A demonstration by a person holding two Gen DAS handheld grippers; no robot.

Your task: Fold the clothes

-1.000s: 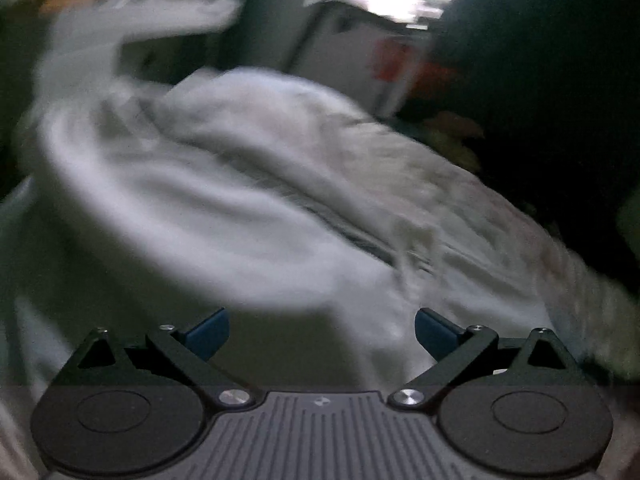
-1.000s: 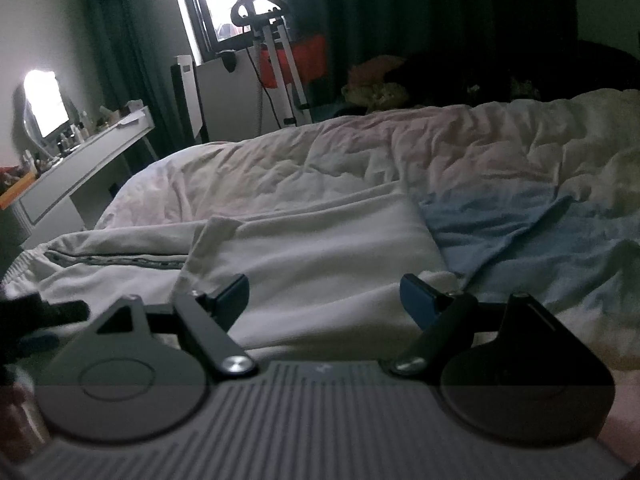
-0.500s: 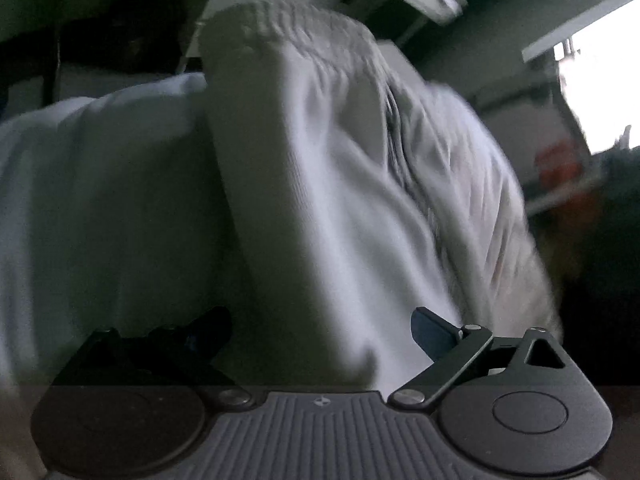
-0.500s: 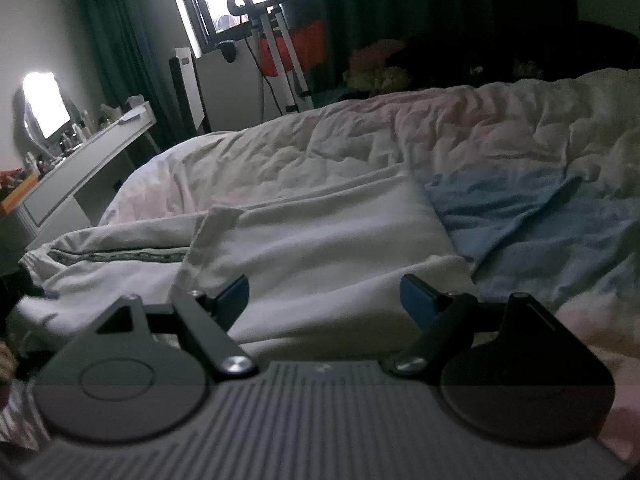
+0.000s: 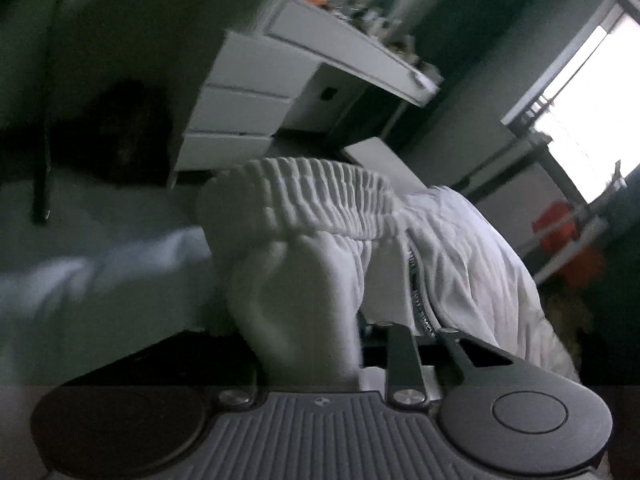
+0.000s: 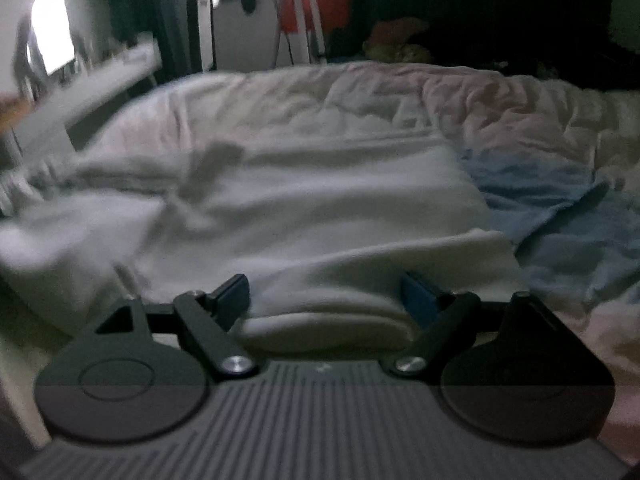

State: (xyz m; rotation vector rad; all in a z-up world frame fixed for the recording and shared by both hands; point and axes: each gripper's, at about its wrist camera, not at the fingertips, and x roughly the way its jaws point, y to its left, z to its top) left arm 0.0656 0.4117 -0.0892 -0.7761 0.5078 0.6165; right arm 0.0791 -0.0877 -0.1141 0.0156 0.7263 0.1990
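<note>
Since a second ago the left gripper (image 5: 356, 344) has swung from the rumpled duvet to the white trousers (image 5: 304, 280) and its jaws are closing, with a bunched fold of cloth below the elastic waistband (image 5: 304, 196) caught between them. Meanwhile the right gripper (image 6: 324, 300) has sunk toward the bed (image 6: 500, 120), its jaws spread wide and empty, a folded edge of the trousers lying between the fingertips but untouched.

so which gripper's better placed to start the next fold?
Probably left: the left gripper is closing on the white trousers by the waistband. The right gripper is open over them.
</note>
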